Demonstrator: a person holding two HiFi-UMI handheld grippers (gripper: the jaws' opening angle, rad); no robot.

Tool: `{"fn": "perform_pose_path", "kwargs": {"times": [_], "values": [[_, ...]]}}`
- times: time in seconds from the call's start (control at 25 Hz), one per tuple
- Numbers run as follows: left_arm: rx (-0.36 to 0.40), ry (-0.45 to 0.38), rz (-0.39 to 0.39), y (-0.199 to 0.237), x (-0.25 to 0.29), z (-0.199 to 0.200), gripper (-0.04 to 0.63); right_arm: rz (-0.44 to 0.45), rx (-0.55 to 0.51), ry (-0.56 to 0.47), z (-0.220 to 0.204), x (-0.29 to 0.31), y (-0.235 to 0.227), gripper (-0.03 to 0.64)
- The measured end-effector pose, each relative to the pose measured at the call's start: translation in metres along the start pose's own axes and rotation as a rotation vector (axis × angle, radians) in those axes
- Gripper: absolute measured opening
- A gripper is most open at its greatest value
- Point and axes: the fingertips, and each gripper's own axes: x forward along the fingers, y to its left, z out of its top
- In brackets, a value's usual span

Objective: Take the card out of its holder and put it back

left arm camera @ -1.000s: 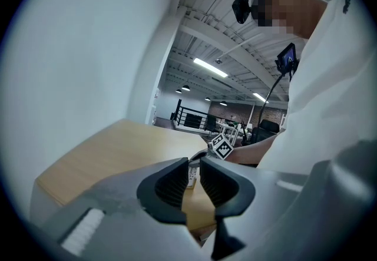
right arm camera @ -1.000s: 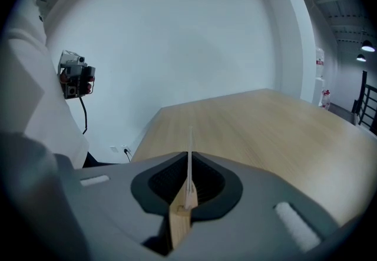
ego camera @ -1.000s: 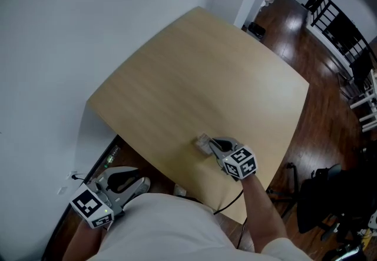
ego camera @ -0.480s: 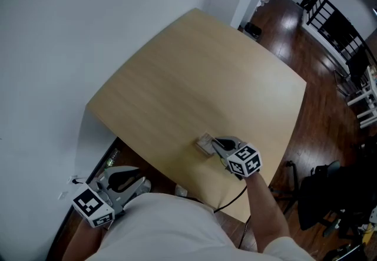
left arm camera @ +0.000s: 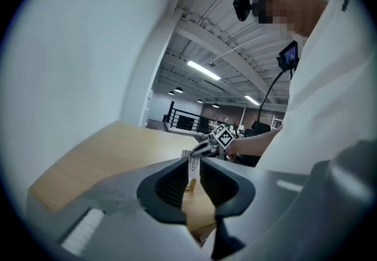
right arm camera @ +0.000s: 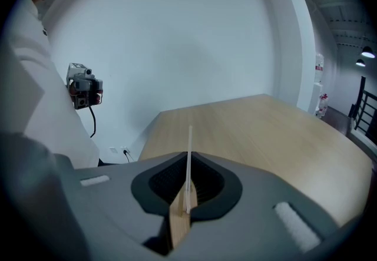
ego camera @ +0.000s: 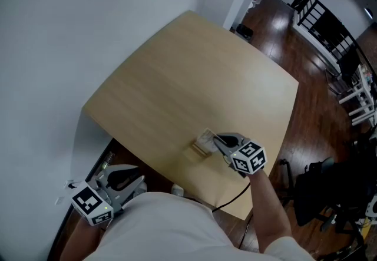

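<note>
A thin white card [ego camera: 205,136] stands upright near the front edge of the wooden table [ego camera: 194,71], over a small wooden holder [ego camera: 199,149]. My right gripper [ego camera: 217,139] is shut on the card from the right. In the right gripper view the card [right arm camera: 189,142] runs edge-on between the closed pads. From the left gripper view the card [left arm camera: 193,170] and holder [left arm camera: 189,185] show far off. My left gripper [ego camera: 136,182] hangs below the table's front left edge, shut with nothing in it.
A white wall borders the table's left side. Dark wood floor, black chairs [ego camera: 321,9] and a black seat [ego camera: 324,189] lie to the right. A wall socket and cable [ego camera: 70,184] sit low on the left. A small camera [right arm camera: 84,86] hangs on the wall.
The right gripper has shifted slightly to the right while staying at the card. The left gripper has not moved.
</note>
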Motion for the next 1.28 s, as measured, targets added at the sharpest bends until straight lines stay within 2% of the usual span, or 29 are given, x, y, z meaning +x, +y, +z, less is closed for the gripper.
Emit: {"fn": "perform_pose_path", "kwargs": {"times": [0.6,0.96,1.28], "values": [[0.038,-0.006,-0.11,0.021,-0.03,0.003,0.067,-0.143,-0.013,-0.058,0.039,-0.043,0.035,0.021],[0.058,0.016,-0.193,0.027,-0.054,0.002,0.067,-0.189,0.003,-0.09,0.048,-0.064,0.1,0.021],[0.084,0.048,-0.288,0.017,-0.061,-0.007,0.067,-0.2,0.008,-0.098,0.038,-0.079,0.174,0.021]]}}
